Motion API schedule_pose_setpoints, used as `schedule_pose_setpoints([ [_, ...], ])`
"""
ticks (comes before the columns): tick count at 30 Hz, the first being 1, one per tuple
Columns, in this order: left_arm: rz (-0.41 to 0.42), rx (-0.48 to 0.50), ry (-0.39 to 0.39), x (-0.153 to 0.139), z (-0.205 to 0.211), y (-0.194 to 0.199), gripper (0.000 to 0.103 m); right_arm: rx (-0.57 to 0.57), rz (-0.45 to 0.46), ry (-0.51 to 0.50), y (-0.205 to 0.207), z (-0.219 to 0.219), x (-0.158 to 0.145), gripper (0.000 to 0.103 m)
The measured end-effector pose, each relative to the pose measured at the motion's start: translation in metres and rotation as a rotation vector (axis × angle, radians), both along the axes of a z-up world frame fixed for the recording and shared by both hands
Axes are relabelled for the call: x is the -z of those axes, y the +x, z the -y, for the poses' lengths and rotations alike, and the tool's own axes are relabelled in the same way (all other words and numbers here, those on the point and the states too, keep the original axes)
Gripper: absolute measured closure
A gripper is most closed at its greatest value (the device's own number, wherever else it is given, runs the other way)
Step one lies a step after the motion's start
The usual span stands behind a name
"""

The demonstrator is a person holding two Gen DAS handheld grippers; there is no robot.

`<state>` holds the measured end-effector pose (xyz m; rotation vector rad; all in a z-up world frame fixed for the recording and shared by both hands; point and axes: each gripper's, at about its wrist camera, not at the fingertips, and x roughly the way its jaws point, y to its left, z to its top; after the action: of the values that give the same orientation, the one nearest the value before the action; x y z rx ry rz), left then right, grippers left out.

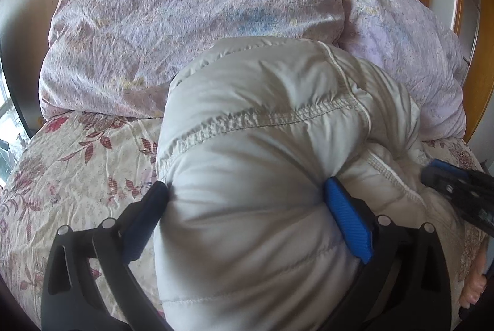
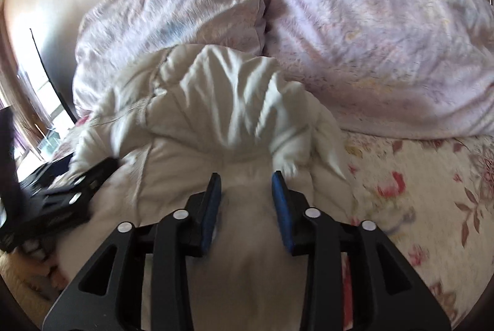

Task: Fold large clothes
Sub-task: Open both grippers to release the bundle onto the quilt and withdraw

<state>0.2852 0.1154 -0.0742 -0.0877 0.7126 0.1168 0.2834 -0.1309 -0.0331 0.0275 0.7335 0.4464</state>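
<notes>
My left gripper point(image 1: 247, 192) straddles the white puffer jacket point(image 1: 262, 121) bunched on the floral bedspread point(image 1: 77, 170), pads pressing its sides; my right gripper point(image 2: 247, 176), nearer the right, stands half-open astride another fold.

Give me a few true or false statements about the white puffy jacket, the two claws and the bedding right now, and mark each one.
1. The white puffy jacket lies on a floral bedspread. True.
2. The left claw is spread wide around a thick bundle of the jacket. True.
3. The jacket is dark blue. False: it is white.
4. Pale purple pillows lie behind the jacket. True.
5. The right claw hangs over bare bedspread. False: jacket fabric sits between its pads.
</notes>
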Motion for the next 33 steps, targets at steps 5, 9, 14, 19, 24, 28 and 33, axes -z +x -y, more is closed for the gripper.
schedule_pose_setpoints([
  [5,0.000,-0.007,-0.001,0.000,0.001,0.000,0.002,0.027,-0.037,-0.033,0.003,-0.003,0.030,0.058],
  [9,-0.020,-0.008,0.007,-0.006,0.002,-0.002,0.002,0.042,-0.057,-0.023,0.003,-0.002,0.025,0.056],
  [14,-0.019,-0.007,-0.008,-0.019,-0.001,-0.022,0.002,0.100,-0.069,0.011,-0.012,0.014,0.009,0.022],
  [19,0.019,-0.029,0.026,-0.033,-0.001,-0.059,0.002,0.117,-0.016,0.019,-0.047,0.023,-0.008,0.004],
  [24,0.000,-0.060,0.029,-0.039,-0.003,-0.097,0.002,0.164,-0.053,-0.085,-0.077,0.019,-0.012,0.001],
  [28,-0.049,-0.061,-0.047,-0.036,-0.006,-0.126,0.002,0.137,-0.066,-0.070,-0.100,0.021,-0.012,0.001],
  [33,-0.108,-0.059,-0.030,-0.032,0.004,-0.154,0.002,0.135,-0.134,-0.087,-0.124,0.025,-0.008,0.001],
])
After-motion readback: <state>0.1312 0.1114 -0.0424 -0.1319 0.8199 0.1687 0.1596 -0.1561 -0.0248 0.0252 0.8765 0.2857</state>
